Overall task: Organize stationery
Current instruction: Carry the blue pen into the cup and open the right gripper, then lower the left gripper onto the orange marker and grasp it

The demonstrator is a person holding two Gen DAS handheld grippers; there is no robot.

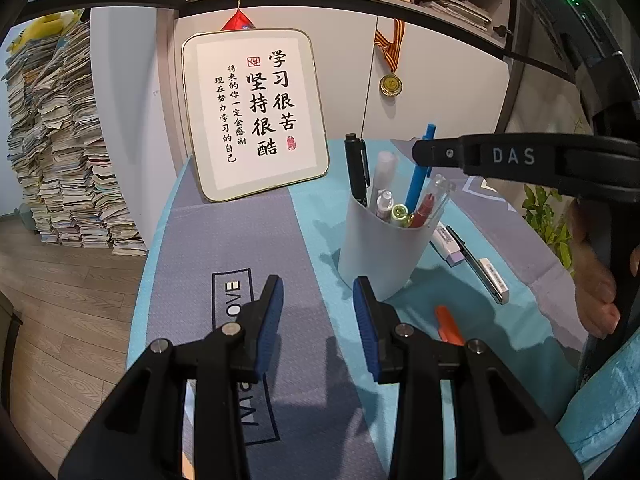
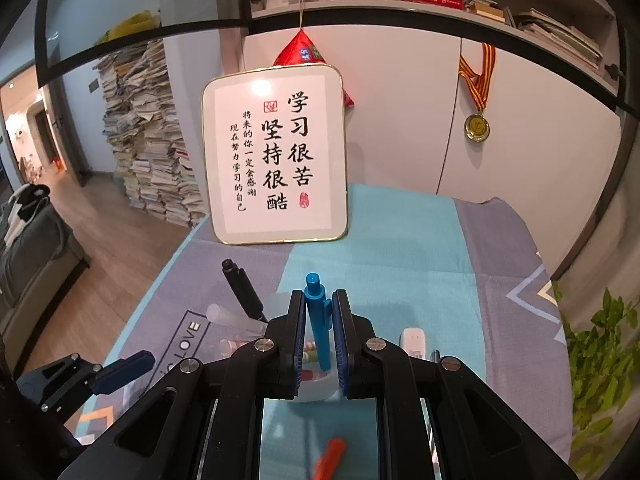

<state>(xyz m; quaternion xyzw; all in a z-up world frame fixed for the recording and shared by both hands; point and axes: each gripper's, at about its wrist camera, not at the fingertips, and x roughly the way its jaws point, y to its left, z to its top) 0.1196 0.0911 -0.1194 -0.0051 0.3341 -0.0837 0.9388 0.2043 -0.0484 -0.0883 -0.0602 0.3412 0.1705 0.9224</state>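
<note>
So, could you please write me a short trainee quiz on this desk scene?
1. What does the right gripper hold?
2. True or false: the left gripper grips the cup.
3. The orange pen lies: A) in the cup, B) on the cloth, C) on the shelf.

Key:
1. The blue pen, standing over the cup.
2. False; its jaws are apart with nothing between them.
3. B.

White cabinets (image 2: 520,128) under bookshelves (image 2: 400,4), wood floor (image 1: 60,300), tall paper stack (image 1: 60,140) beside them.
</note>
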